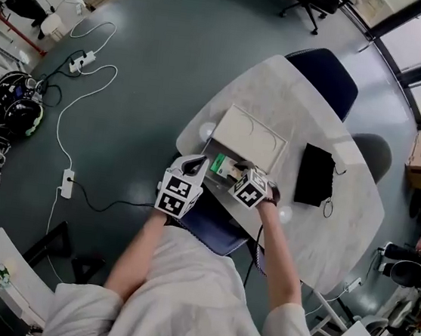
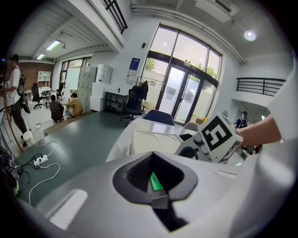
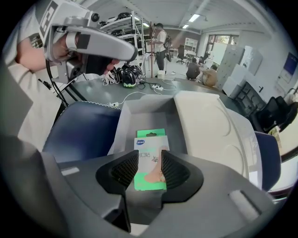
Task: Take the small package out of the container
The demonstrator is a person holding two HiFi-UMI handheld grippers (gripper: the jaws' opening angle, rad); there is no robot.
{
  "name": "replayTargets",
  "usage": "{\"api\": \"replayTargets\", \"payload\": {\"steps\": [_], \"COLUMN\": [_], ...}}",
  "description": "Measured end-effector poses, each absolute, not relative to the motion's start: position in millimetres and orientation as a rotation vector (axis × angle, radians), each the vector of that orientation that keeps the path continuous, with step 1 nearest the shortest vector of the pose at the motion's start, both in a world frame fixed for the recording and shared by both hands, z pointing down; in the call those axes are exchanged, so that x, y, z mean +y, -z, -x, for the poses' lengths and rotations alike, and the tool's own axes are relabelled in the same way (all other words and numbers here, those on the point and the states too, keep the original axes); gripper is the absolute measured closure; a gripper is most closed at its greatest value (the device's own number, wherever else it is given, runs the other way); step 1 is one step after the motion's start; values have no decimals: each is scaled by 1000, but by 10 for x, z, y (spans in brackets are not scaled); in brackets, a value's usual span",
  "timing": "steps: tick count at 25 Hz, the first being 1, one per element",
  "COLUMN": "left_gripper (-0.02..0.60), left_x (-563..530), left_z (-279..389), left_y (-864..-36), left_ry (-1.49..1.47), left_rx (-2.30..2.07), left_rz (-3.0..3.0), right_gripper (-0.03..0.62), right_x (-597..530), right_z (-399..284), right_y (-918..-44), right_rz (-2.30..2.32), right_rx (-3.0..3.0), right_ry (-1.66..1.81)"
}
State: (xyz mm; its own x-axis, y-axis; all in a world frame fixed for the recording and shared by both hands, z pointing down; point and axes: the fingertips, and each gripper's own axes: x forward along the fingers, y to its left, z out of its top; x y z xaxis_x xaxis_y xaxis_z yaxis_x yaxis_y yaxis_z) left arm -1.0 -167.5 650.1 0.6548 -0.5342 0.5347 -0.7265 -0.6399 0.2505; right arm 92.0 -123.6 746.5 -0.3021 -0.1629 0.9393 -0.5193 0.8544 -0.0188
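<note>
Here, right gripper point(image 3: 149, 155) pitched steeply downward, jaws released above the small green package point(image 3: 151, 139) lying flat in the open container point(image 3: 125, 123); left gripper point(image 2: 153, 172) poised near-left, jaws narrowly apart, empty.

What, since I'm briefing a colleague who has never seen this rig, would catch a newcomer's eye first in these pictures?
The bright green-and-white small package stands out. It lies in the open grey container on the white table, framed between the parted jaws of the right gripper, which do not press on it. Beside it, to the right in the right gripper view, the container's cream lid is swung open.
</note>
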Motion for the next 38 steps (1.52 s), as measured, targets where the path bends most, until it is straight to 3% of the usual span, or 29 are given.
{"api": "replayTargets", "payload": {"steps": [4, 16, 38], "left_gripper": [528, 528, 528], "left_x": [-1718, -1741, -1766], "left_z": [28, 51, 60], "left_y": [-6464, -6516, -6543], "left_ry": [-569, -577, -583], "left_rx": [-1004, -991, -979], "left_rz": [-2425, -2408, -2395], "right_gripper": [444, 284, 283], "right_x": [-1227, -1227, -1127], "right_z": [-923, -954, -1000], "right_y": [-7529, -7743, -7955], "right_rz": [-508, -529, -444], "right_rx": [-1838, -1733, -1697], "right_ry": [-336, -314, -345]}}
